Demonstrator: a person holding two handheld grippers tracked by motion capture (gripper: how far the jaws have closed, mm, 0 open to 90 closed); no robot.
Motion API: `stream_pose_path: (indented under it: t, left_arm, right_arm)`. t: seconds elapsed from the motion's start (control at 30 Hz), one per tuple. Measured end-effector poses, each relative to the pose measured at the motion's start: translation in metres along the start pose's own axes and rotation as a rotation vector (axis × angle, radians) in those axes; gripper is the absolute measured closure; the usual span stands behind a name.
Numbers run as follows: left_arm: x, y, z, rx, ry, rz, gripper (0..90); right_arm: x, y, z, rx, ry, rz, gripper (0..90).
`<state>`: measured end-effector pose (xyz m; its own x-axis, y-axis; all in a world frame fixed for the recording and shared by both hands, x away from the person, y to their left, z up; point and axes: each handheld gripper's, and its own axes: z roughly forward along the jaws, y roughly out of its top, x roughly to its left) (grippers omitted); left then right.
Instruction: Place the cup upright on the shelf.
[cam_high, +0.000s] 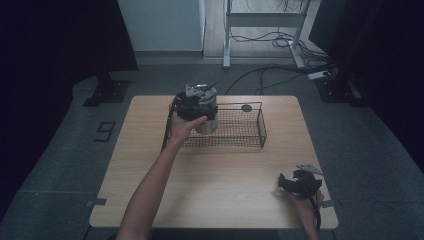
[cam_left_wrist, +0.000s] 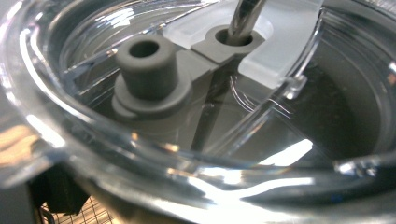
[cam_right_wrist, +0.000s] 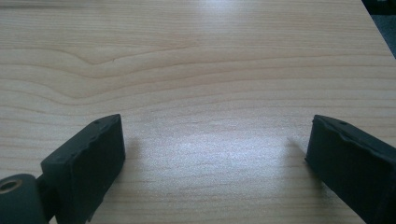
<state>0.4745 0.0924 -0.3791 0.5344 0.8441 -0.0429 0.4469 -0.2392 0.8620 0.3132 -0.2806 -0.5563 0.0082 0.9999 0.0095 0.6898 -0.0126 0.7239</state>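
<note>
Nearest, at the table's (cam_high: 210, 190) front right corner, the right gripper (cam_high: 295, 184) rests low over the wood, its two jaws spread wide with nothing between them. Farther back, one wire basket (cam_high: 245, 135) stands near the rear edge. At its left end the left gripper (cam_high: 192, 105) grasps one steel cup (cam_high: 206, 122) by its clear lid (cam_left_wrist: 140, 154), holding it upright over the basket.
</note>
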Motion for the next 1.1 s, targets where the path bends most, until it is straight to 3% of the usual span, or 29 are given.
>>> stream_pose_path:
  t: [0.53,0.93,1.1]
  left_arm:
    - [0.004,-0.001,0.029,0.024,0.036,-0.001,4.0]
    - [0.001,-0.010,0.050,0.066,0.056,0.011,4.0]
    - [0.002,-0.016,0.056,0.075,0.066,-0.003,4.0]
  right_arm:
    - [0.000,0.000,0.000,-0.004,0.000,0.000,5.3]
    - [0.000,0.000,0.000,-0.007,-0.003,0.001,6.1]
    - [0.000,0.000,0.000,-0.007,-0.003,0.000,6.2]
